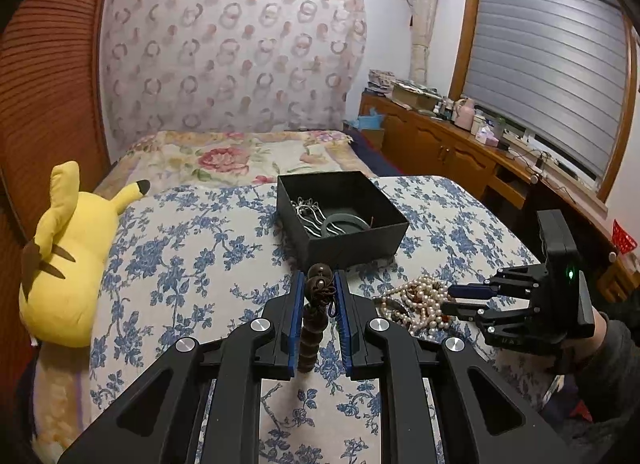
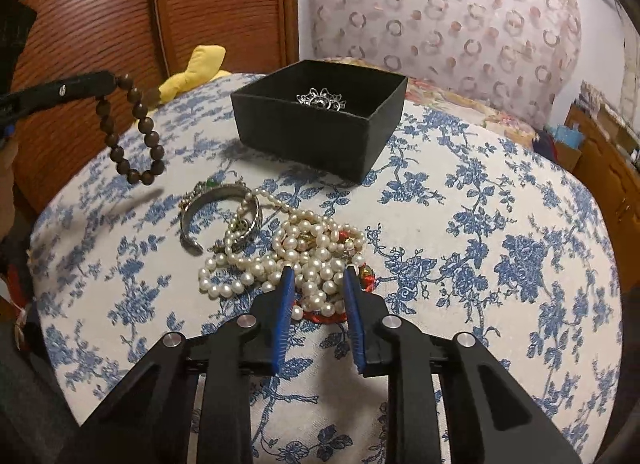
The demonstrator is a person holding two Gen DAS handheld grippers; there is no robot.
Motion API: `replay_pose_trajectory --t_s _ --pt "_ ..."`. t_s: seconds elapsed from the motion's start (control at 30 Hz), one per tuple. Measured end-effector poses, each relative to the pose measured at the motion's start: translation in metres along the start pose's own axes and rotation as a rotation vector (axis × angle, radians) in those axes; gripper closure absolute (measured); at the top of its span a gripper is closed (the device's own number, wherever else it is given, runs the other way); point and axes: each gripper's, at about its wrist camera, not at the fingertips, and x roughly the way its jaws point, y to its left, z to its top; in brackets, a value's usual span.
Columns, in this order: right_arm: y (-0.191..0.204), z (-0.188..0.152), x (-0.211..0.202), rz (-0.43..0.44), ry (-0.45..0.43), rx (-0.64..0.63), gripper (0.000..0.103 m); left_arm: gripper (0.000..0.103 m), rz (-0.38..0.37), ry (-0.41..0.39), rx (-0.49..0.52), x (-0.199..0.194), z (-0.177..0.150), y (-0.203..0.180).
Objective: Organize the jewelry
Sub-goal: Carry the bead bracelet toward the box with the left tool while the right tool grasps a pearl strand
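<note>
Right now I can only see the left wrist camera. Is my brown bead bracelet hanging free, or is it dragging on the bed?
Observer: It's hanging free. The right wrist camera shows the brown bead bracelet dangling as a whole loop from the left tongs, above the bedspread.
Operator: Is anything hiding beside the pearls?
Observer: Yes, a silver cuff bracelet lies left of the pearl pile and touches it.
Operator: Where are my other tongs?
Observer: The right tongs straddle the near edge of the pearls. I can't tell if they are squeezing them.
</note>
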Motion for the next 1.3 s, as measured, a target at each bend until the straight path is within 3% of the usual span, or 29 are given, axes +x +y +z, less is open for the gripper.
replay_pose_trajectory --t_s 0.1,0.2,0.33,0.87,1.3 --pt "0.002 0.0 -0.001 -0.008 0.01 -0.021 0.078 0.089 -0.004 -0.001 0.0 0.0 -0.001 0.0" --pt "0.002 0.0 -0.002 0.012 0.019 -0.037 0.094 0.089 -0.006 0.0 0.001 0.001 -0.002 -0.001" --pt "-0.001 0.003 -0.007 0.023 0.009 -0.03 0.095 0.089 -0.008 -0.003 0.003 0.001 -0.001 -0.003" --pt "-0.02 0.071 -0.09 -0.013 -0.229 -0.034 0.095 0.089 -0.014 -0.078 0.015 -0.001 0.041 -0.008" --pt "-0.03 0.115 -0.127 -0.058 -0.351 -0.06 0.095 0.089 -0.026 -0.106 0.029 0.006 0.061 -0.015"
